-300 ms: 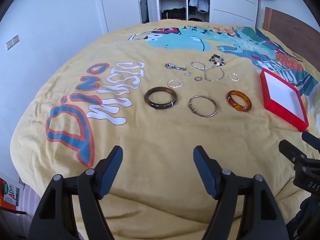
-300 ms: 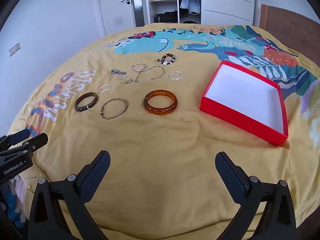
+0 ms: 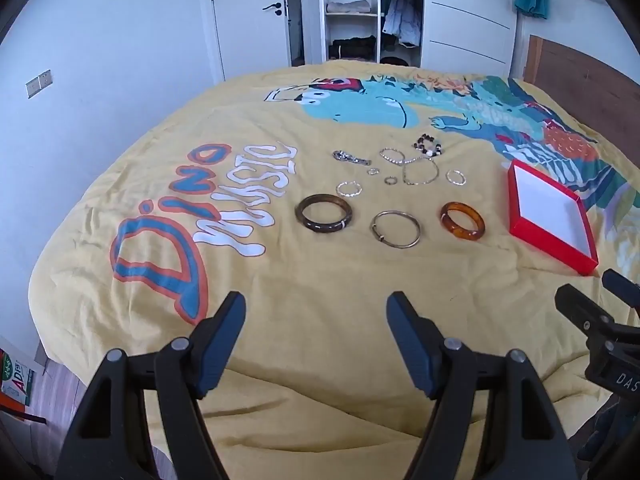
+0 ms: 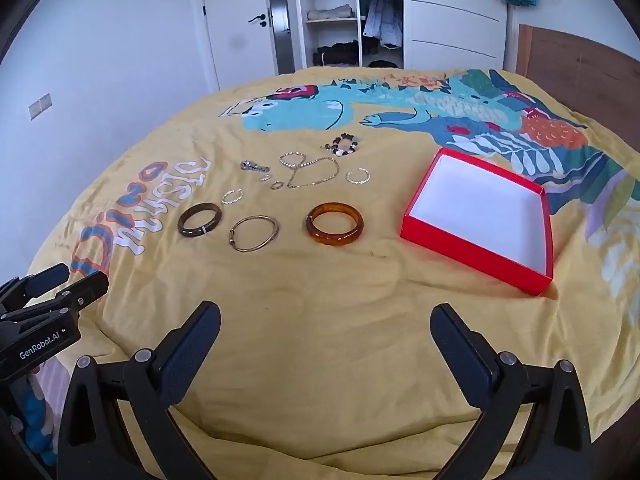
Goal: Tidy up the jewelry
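Jewelry lies on a yellow bedspread (image 3: 320, 272): a dark brown bangle (image 3: 323, 213) (image 4: 199, 220), a thin metal bangle (image 3: 396, 229) (image 4: 254, 233), an amber bangle (image 3: 463, 221) (image 4: 335, 224), a bead bracelet (image 3: 428, 145) (image 4: 342, 145), and several small rings and chains (image 3: 416, 172) (image 4: 308, 172). An open, empty red box (image 3: 549, 216) (image 4: 480, 216) sits to their right. My left gripper (image 3: 316, 320) is open and empty, well short of the bangles. My right gripper (image 4: 325, 328) is open and empty, short of the amber bangle and the box.
The bed's near edge runs just below both grippers. A wooden headboard (image 4: 580, 72) stands at the right. A white door (image 3: 248, 20) and an open wardrobe (image 3: 372, 12) stand beyond the bed. The left gripper's side shows in the right wrist view (image 4: 44, 300).
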The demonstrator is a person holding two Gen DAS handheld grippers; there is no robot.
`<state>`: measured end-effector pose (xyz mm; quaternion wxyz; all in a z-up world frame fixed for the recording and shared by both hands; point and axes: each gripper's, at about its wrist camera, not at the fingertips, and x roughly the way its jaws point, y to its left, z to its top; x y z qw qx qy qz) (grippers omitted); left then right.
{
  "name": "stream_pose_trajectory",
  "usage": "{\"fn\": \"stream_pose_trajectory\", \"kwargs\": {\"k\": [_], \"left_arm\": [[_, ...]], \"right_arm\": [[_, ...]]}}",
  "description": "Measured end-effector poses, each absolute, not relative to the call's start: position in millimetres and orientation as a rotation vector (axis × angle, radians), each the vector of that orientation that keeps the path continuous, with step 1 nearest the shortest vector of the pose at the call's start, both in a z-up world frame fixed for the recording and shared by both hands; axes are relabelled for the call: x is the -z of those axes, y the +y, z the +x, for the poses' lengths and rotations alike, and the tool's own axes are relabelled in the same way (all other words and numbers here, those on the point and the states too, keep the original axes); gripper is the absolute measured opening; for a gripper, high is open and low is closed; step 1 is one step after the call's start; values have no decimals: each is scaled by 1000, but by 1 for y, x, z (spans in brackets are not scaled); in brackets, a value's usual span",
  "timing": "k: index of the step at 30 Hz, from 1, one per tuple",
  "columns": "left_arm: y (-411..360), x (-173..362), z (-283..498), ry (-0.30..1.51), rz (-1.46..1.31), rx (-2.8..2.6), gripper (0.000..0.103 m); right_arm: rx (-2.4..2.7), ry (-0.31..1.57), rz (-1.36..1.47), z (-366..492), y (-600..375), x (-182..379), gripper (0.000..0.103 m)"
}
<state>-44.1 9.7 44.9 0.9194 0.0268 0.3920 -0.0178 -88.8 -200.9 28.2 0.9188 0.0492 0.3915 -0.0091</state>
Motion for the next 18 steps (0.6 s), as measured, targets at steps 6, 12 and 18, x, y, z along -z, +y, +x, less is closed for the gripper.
{"fn": "stream_pose_trajectory", "kwargs": {"k": [6,12,18], "left_arm": [[12,-59,-57,778,47,25,71],[6,-62,-62,768,52,22,71],[5,-63,-64,765,48,18,71]], "right_arm": [[-14,803,95,-98,-202,-43,103],[-7,783,100,-106,-201,-54,103],[-13,776,92,-109,-202,-59,103]]}}
